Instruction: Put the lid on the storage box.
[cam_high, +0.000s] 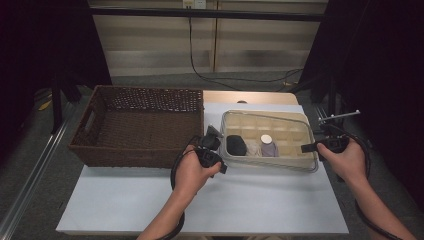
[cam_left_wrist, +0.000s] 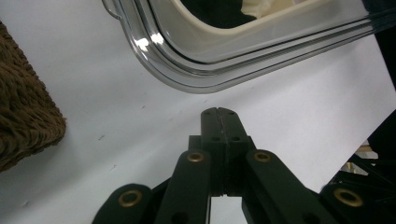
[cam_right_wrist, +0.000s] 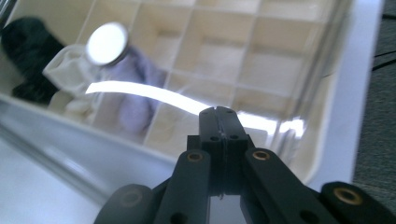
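While both jaws sit together and empty, left hand-held gripper (cam_high: 214, 150) and right hand-held gripper (cam_high: 311, 147) flank the clear divided tray (cam_high: 270, 116) centre-right; next likely opening to grab its rolled socks (cam_high: 236, 145).

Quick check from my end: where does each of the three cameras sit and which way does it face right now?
High view: above the person's side, looking forward and down on the white table, brown wicker basket and clear plastic compartment tray; both forearms, left gripper, right gripper.
Left gripper view: along the shut left gripper toward the tray's corner.
Right gripper view: along the shut right gripper into the tray.
All three views share the tray.
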